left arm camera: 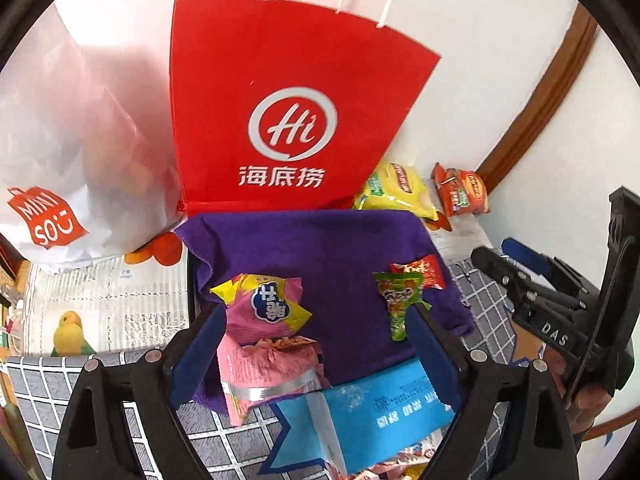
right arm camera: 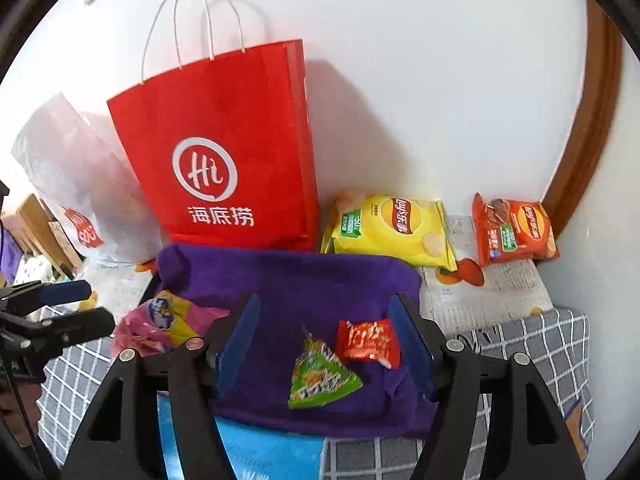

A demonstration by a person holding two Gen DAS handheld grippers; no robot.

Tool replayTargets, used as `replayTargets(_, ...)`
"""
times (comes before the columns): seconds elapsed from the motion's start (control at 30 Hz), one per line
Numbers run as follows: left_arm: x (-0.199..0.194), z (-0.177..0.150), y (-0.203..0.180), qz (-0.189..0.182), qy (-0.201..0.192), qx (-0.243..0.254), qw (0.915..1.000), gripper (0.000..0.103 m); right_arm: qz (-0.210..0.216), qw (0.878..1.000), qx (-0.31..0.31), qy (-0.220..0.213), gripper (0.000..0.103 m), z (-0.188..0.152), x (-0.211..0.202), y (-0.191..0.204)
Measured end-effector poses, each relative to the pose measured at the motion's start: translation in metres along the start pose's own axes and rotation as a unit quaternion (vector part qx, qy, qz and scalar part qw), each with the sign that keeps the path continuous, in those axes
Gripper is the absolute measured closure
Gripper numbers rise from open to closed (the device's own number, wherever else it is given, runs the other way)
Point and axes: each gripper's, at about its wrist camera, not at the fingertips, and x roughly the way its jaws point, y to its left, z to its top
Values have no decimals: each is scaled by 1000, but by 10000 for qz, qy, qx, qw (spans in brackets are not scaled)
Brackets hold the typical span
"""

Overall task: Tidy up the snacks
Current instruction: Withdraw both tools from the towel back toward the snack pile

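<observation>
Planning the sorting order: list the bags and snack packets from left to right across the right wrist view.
white bag → pink and yellow packet → red paper bag → green packet → small red packet → yellow chip bag → orange chip bag

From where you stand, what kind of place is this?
Probably a home, at a table against a white wall: a checked tablecloth, a red shopping bag standing by the wall, and crisp packets beside a purple cloth.
</observation>
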Motion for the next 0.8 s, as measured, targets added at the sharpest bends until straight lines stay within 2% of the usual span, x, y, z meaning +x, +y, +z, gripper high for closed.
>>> replayTargets(0.1,-11,-2,-8,-20,-119,172,9998,13,-77,10000,41,45,35,-8,-15,-2)
replayTargets(0.17,-18,-4,-14,54,-219,286,9993,13,-245,9997,65,43,26,-16,-28,-5)
replayTargets(0.33,-38,-8,-22,-45,-396,278,9988,13,-571,9977,346,-129,21,-38,-69,-18)
replayTargets(0.53,-60,-22,-42,88,-512,432,9977,14,-870,9942,605,-159,19,-67,-109,-28)
replayTargets(0.67,-78,-43,-47,30,-605,594,9964,14,-801,9947,538,-343,19,-89,-130,-29)
replayTargets(0.8,-93,-66,-47,-88,-577,622,9964,14,-782,9959,395,-236,19,-109,-137,-21)
